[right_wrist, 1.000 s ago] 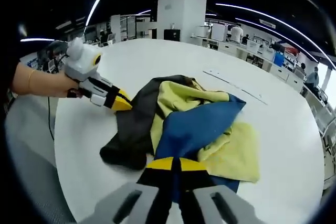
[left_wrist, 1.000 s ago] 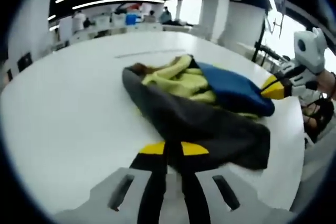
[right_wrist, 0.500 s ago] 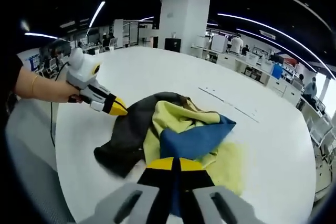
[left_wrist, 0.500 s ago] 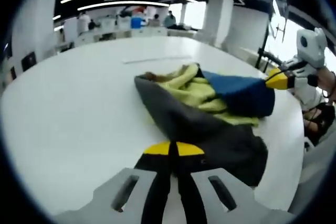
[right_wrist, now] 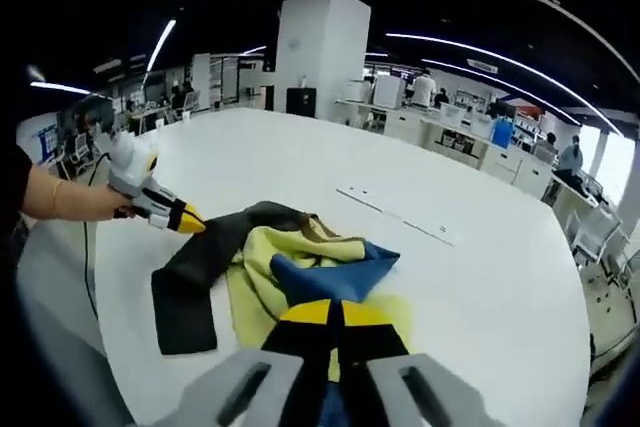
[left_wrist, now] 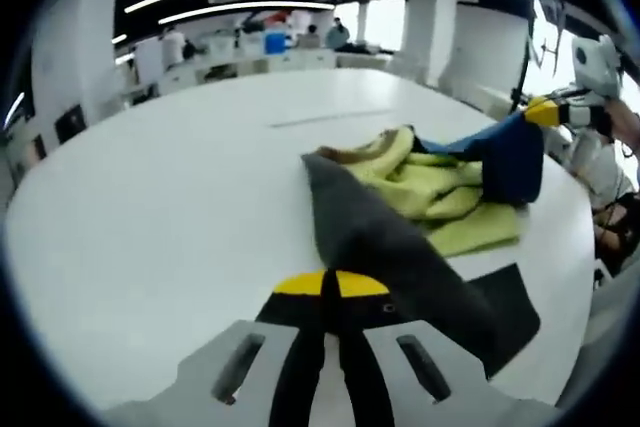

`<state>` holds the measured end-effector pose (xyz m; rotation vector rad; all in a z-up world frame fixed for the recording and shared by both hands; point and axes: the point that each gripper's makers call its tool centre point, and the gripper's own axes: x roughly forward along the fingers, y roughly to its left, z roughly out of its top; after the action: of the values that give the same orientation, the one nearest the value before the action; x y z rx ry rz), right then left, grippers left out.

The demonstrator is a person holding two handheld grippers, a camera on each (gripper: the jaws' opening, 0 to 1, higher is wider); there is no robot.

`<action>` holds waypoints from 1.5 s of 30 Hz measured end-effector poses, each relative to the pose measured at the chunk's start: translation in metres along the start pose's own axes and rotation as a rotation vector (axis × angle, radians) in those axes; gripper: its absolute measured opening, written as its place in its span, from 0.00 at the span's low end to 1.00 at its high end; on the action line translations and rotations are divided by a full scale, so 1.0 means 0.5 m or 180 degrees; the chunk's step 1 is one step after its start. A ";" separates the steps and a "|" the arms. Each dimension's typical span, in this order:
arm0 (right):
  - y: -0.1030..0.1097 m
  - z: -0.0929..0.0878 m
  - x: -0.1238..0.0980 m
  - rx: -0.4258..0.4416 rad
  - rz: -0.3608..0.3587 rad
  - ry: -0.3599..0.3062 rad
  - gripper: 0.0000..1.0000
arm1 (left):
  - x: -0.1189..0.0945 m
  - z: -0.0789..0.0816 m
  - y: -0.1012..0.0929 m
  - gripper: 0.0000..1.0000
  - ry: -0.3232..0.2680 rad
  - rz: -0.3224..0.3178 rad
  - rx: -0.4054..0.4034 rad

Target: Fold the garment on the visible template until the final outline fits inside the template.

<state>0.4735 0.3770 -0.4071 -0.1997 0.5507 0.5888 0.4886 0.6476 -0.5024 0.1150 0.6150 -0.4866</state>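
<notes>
A white table (left_wrist: 150, 227) in an open-plan office carries the work. The left gripper (left_wrist: 330, 287) has its jaws closed on the dark grey panel of the garment (left_wrist: 400, 207), drawing it taut off the table. The right gripper (right_wrist: 335, 315) has its jaws closed on the garment's blue panel (right_wrist: 330, 272), also raised. The yellow part of the garment rests on the table between both grippers. A thin line mark (right_wrist: 395, 215) lies on the table beyond the garment.
</notes>
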 end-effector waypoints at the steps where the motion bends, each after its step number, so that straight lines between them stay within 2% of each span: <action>1: -0.007 0.001 -0.001 0.0159 0.0008 0.0009 0.00 | 0.001 -0.001 0.010 0.00 0.0035 0.0048 0.0015; 4: -0.026 0.005 -0.004 0.0463 -0.0002 -0.0027 0.00 | 0.005 -0.009 0.031 0.00 0.0127 0.0142 0.0014; 7: -0.041 0.004 -0.008 0.0480 -0.0052 -0.0027 0.00 | 0.009 -0.009 0.050 0.00 0.0125 0.0154 -0.0127; 13: -0.065 0.001 -0.013 0.0460 -0.0151 -0.0004 0.00 | 0.012 -0.009 0.083 0.00 0.0152 0.0243 -0.0160; 20: -0.130 -0.022 -0.013 0.0495 -0.0404 0.0115 0.00 | 0.023 -0.015 0.121 0.00 0.0259 0.0369 -0.0085; 25: -0.168 -0.041 -0.009 0.0533 -0.0493 0.0207 0.00 | 0.035 -0.011 0.142 0.00 0.0285 0.0402 -0.0038; 31: -0.215 -0.057 -0.004 0.0630 -0.0578 0.0279 0.00 | 0.051 -0.006 0.162 0.00 0.0328 0.0442 -0.0015; 41: -0.262 -0.087 0.013 0.0738 -0.0609 0.0422 0.00 | 0.069 -0.004 0.176 0.00 0.0388 0.0486 -0.0031; 45: -0.287 -0.113 0.018 0.0889 -0.0666 0.0496 0.00 | 0.076 -0.002 0.182 0.00 0.0416 0.0526 0.0134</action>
<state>0.5377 0.2454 -0.4559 -0.0374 0.7460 0.2899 0.5576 0.7126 -0.5285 0.2370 0.7168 -0.3337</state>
